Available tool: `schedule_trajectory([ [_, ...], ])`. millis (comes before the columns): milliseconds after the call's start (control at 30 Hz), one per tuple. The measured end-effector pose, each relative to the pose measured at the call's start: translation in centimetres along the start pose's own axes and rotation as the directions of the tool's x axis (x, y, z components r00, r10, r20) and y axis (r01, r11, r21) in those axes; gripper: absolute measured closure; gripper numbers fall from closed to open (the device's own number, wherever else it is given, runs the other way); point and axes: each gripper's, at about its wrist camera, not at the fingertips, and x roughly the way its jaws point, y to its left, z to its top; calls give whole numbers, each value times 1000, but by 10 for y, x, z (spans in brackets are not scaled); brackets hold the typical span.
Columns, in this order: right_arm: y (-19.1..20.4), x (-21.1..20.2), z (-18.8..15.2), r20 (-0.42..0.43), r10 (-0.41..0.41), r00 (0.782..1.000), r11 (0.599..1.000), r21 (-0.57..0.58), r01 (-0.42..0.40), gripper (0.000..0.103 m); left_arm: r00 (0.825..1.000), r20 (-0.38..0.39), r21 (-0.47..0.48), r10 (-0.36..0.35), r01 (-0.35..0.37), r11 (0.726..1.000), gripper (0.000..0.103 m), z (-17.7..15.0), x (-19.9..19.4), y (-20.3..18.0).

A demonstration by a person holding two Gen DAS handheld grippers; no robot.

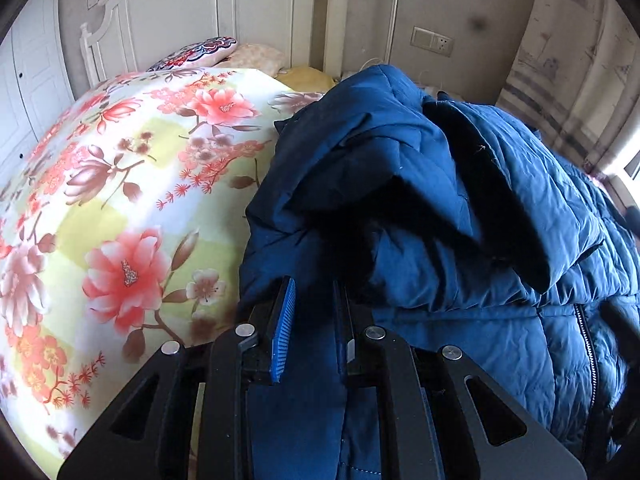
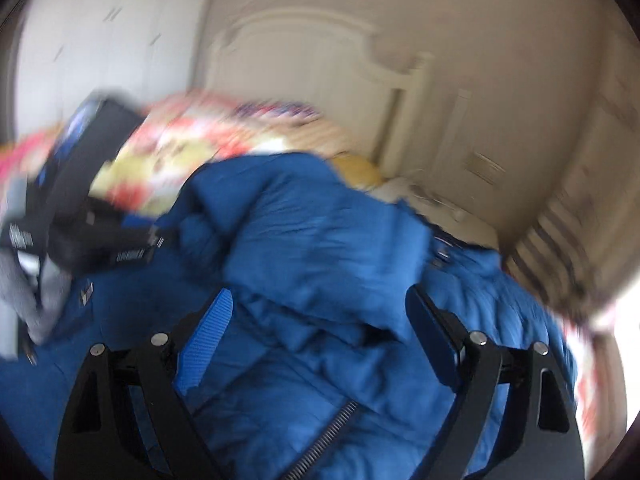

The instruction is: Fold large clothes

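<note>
A blue quilted puffer jacket lies bunched on a bed with a floral cover. My left gripper is shut on a flat strip of the jacket's fabric, which runs back between its blue pads toward the camera. The zip runs down the right side. The right wrist view is motion-blurred. There the jacket fills the middle, and my right gripper hovers over it, open wide, with no fabric pinched. The left gripper's black body shows at the left edge of that view.
A white headboard and pillows stand at the bed's far end. A wall with a socket plate and a striped curtain lie to the right. White wardrobe doors are on the left.
</note>
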Motion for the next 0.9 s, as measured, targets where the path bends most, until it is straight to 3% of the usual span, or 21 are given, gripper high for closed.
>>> schedule_trajectory([
  [133,24,25,7,-36,-27,999,987,-158,21,17,1000,4,-18,-26,27,999,93,0,2,2],
  [233,28,35,12,-31,-55,998,979,-197,48,31,999,5,-21,-33,33,999,93,-1,1,3],
  [267,27,35,14,-26,-36,999,980,-199,30,45,999,6,-25,-38,38,999,93,-1,1,4],
  [300,26,33,15,-16,-11,1000,979,-203,7,69,999,6,-29,-44,44,999,92,-1,2,5],
  [333,25,29,16,-5,-3,1000,979,-205,2,81,999,7,-35,-51,51,998,92,-1,2,6],
  [367,18,23,19,14,-3,1000,983,-181,6,89,998,9,-43,-61,61,997,92,-1,2,9],
  [433,-18,-5,27,110,73,991,997,31,-76,91,997,11,-52,-72,73,996,90,-2,2,12],
  [467,-49,-25,25,190,97,977,972,194,-134,91,997,13,-56,-77,78,995,88,-2,2,13],
  [500,-72,-37,21,240,99,966,937,305,-171,92,997,13,-56,-79,80,995,80,-2,2,13],
  [567,-129,-60,-8,318,42,947,793,565,-225,92,997,12,-50,-81,82,995,75,-3,3,13],
  [600,-149,-64,-25,324,18,946,717,655,-238,91,997,12,-47,-78,78,996,75,-3,3,13],
  [633,-172,-63,-49,313,-1,950,617,748,-246,91,997,11,-46,-77,77,996,75,-3,3,13],
  [667,-188,-60,-70,270,-27,962,539,815,-214,84,997,11,-46,-77,77,996,75,-3,3,13],
  [700,-201,-54,-93,183,-53,982,469,872,-137,64,997,12,-47,-78,78,996,75,-3,3,13],
  [767,-213,-40,-123,122,-13,992,386,916,-107,29,997,12,-47,-76,77,996,75,-3,3,13],
  [800,-216,-31,-141,127,26,992,329,936,-128,29,997,12,-46,-76,76,996,75,-3,3,13],
  [833,-215,-29,-148,127,37,991,317,939,-132,30,997,11,-45,-75,75,996,75,-3,3,13],
  [900,-212,-28,-147,130,34,991,334,933,-134,29,997,12,-46,-75,76,996,75,-3,3,13],
])
